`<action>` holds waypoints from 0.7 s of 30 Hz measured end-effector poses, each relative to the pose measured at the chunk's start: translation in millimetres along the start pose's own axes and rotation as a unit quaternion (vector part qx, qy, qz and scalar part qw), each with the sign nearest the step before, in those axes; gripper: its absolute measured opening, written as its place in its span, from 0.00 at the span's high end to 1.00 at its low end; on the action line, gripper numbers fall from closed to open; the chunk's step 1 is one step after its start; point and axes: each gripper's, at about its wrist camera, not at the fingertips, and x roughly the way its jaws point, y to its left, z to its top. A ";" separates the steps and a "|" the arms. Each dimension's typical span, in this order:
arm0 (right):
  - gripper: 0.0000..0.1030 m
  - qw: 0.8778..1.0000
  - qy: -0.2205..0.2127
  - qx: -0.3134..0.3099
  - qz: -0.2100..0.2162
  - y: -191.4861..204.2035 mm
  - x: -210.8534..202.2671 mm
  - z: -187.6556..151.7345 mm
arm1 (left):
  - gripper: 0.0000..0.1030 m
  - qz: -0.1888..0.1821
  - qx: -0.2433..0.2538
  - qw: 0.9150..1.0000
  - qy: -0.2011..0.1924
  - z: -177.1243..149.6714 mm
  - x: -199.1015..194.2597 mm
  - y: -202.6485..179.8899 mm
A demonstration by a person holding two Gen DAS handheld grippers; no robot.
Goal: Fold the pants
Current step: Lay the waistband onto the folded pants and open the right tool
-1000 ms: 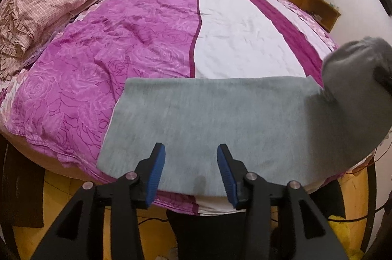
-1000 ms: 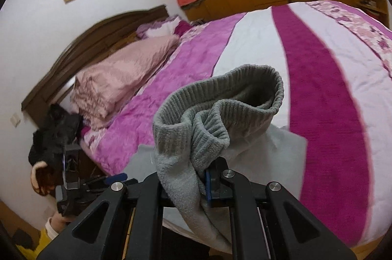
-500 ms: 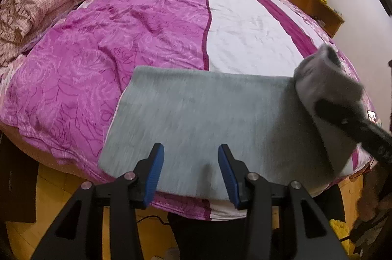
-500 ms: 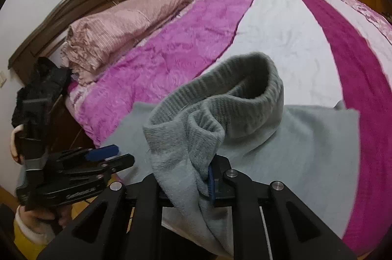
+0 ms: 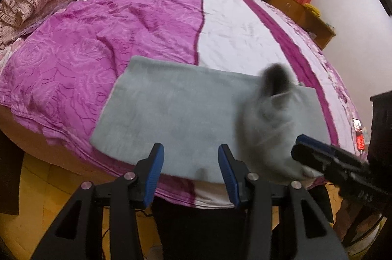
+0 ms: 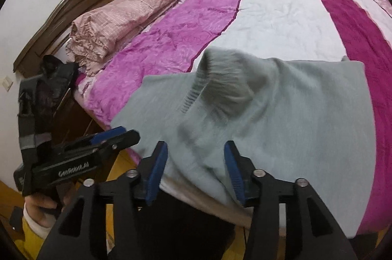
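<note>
pants (image 5: pixel 176 112): grey fleece, lie on the near edge of the bed (image 5: pixel 103 44), flat folded panel, long axis runs left-right across both views, along the bed edge.
left claw (image 5: pixel 191 169): spread, nothing between the pads, hangs over the near hem toward the left half of the panel, not touching the cloth as far as I can tell.
left claw from right view (image 6: pixel 115 137): sits off the left end of the panel, held by a hand (image 6: pixel 39 206) at lower left.
ribbed cuff (image 6: pixel 220 85): darker grey knit end, blurred, drops onto the right part of the panel, lands on top of the flat layer, bunched and not smoothed.
right claw (image 6: pixel 196 166): jaws have just been opening, now spread; the cloth is still between them but the pads do not press it, so released.
right claw from left view (image 5: pixel 318 152): comes in from the right, just beside the bunched end.
key relation: loose bunched end lies straight ahead of right claw, right hand nearer; left claw nearer the flat left end.
step judged: fold-over just dropped, likely needs flattening or another fold along the long axis.
containers: none in view.
pink quilt (image 6: pixel 122 22): heaped by headboard, well apart from pants.
</note>
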 end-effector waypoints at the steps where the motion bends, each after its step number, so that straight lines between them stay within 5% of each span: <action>1: 0.57 1.000 -0.003 -0.004 -0.005 0.6 -5.6 -3.1 | 0.53 -0.006 0.002 1.000 -0.002 -0.5 -1.9 -3.5; 5: 0.57 0.999 -0.017 -0.015 -0.038 -0.9 -23.7 -9.6 | 0.50 -0.028 0.012 1.000 -0.008 0.0 -6.1 -18.1; 7: 0.57 0.998 -0.024 -0.016 -0.059 -3.9 -32.4 -11.7 | 0.37 -0.042 0.019 0.999 -0.003 0.4 -5.9 -27.0; 13: 0.57 0.990 -0.045 -0.029 -0.133 -20.9 -49.7 -18.0 | 0.36 -0.059 0.037 0.998 0.010 6.7 7.2 -55.6; 21: 0.57 0.987 -0.038 0.007 -0.158 -62.0 -45.5 -24.8 | 0.36 -0.057 0.024 0.997 0.043 15.8 37.4 -66.7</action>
